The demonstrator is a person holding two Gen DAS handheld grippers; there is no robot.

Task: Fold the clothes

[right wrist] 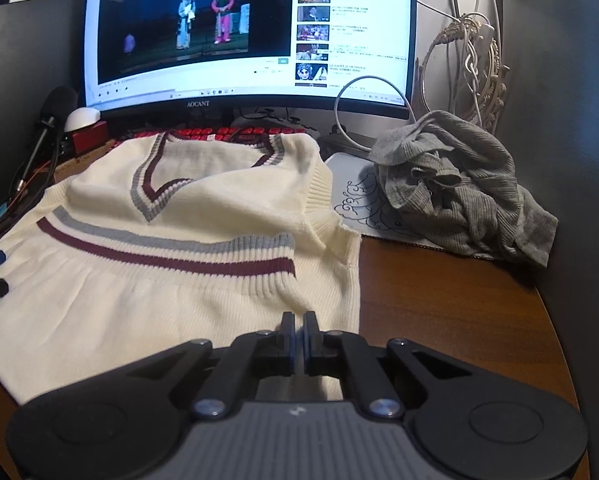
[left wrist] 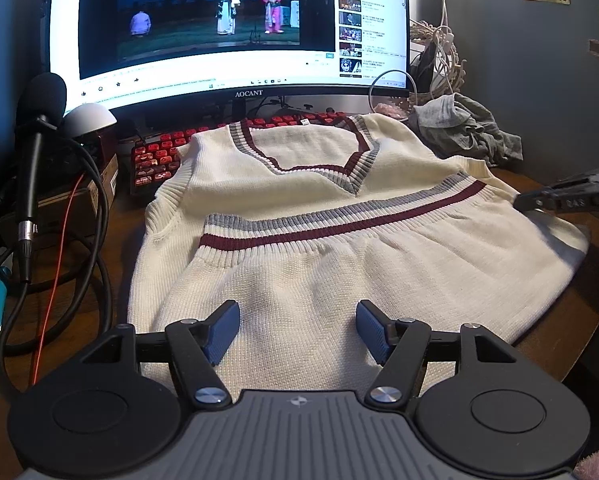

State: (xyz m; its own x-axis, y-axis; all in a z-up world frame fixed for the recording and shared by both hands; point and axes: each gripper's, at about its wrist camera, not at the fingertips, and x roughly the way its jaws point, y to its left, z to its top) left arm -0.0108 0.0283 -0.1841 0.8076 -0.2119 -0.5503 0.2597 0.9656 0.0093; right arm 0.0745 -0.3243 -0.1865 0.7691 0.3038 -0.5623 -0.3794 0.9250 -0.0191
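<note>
A dark wood counter [right wrist: 439,300] stands against a grey wall [left wrist: 519,60]. Ahead of the jaws a lit monitor [left wrist: 227,20] gives the main light. Left of it stand a microphone [left wrist: 39,120] and a white dome lamp [left wrist: 89,118]; white cables [right wrist: 471,40] hang to its right.

The cream knitted vest with maroon and grey stripes [left wrist: 339,248] hides most of the red-keyed keyboard [left wrist: 155,156] at the worktop's back edge. The monitor [right wrist: 243,32] top is cropped; its sidebar text is illegible.
</note>
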